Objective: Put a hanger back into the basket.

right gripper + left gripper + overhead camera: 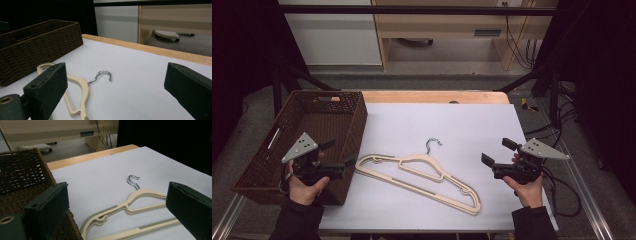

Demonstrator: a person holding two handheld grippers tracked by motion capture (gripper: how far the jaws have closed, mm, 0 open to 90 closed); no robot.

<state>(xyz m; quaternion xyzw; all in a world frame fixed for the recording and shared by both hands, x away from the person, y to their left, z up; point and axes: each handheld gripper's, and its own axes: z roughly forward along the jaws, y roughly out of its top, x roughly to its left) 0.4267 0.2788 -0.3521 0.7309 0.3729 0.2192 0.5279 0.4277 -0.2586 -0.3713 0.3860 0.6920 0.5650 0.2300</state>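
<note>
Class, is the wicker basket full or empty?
Empty as far as shown: the basket shows bare woven floor in the high view; its near corner sits behind the left gripper.

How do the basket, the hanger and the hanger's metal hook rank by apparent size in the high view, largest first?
1. Wicker basket, clearly the largest.
2. Cream hanger, long but thin.
3. Metal hook, the smallest.
All lie at similar depth, so the order seems safe.
</note>
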